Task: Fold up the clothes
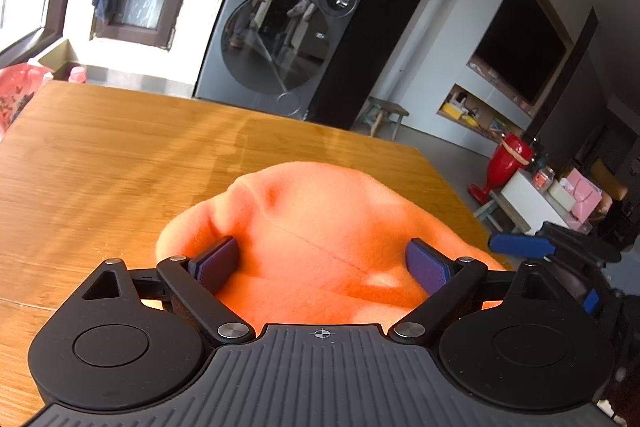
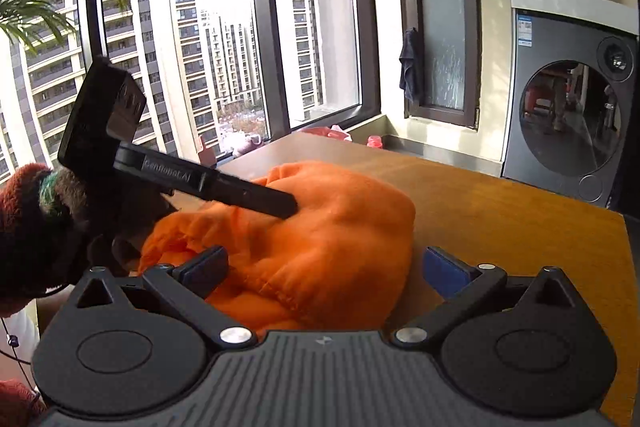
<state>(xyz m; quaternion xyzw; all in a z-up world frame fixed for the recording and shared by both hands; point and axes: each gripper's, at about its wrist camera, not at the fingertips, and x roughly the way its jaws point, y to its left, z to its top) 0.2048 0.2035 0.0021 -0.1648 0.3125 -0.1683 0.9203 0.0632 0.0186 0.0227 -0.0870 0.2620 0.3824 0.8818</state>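
An orange fleece garment (image 1: pixel 320 211) lies bunched in a mound on the wooden table (image 1: pixel 120 155). My left gripper (image 1: pixel 322 263) straddles its near side with jaws spread wide; the cloth bulges between the blue pads (image 1: pixel 216 263) but is not pinched. In the right wrist view the garment (image 2: pixel 328 223) sits in front of my right gripper (image 2: pixel 326 269), which is open, its left pad at the fabric and its right pad over bare wood. The left gripper (image 2: pixel 284 207) reaches into the mound from the left, held by a hand in a reddish-brown sleeve (image 2: pixel 24 207).
A grey washing machine (image 1: pixel 280 43) stands beyond the table's far edge. A pink bag (image 1: pixel 16 95) sits at the far left corner. The table's right edge (image 1: pixel 452 183) drops to a floor with a stool (image 1: pixel 386 115) and a red vase (image 1: pixel 504 163). Large windows (image 2: pixel 220 47) line the left.
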